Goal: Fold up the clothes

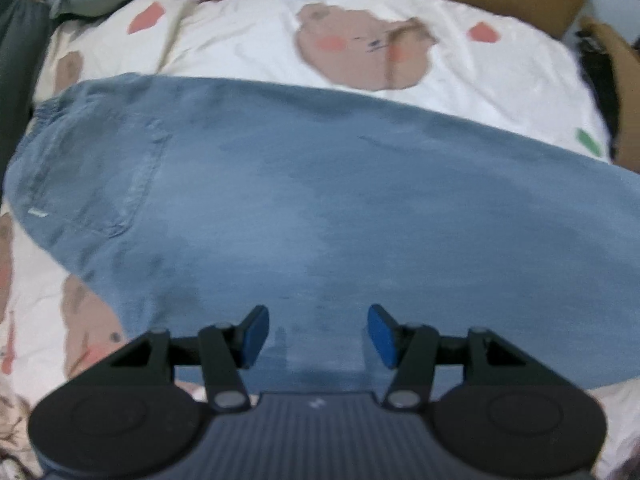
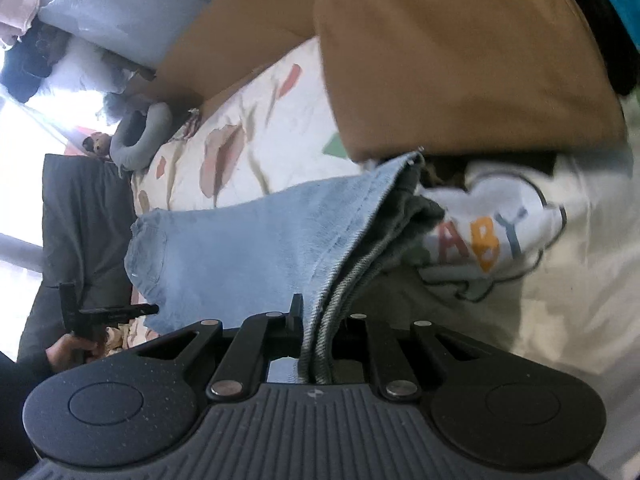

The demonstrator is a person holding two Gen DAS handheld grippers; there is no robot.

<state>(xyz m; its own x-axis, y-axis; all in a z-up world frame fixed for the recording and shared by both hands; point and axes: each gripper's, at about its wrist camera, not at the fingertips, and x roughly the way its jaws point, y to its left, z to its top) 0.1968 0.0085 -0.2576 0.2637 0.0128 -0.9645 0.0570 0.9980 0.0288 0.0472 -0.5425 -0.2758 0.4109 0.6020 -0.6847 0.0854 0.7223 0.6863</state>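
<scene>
Jeans [image 1: 320, 184] lie flat across bear-print sheet [image 1: 248, 36], pocket end at left. Left gripper [image 1: 318, 336] spread, hovering over denim, nothing btwn pads. Right gripper [image 2: 310, 320] pinched on jeans' hem edge, lifted. White garment [image 2: 492, 232] just beside hem reads "ABY", first letter hidden.
</scene>
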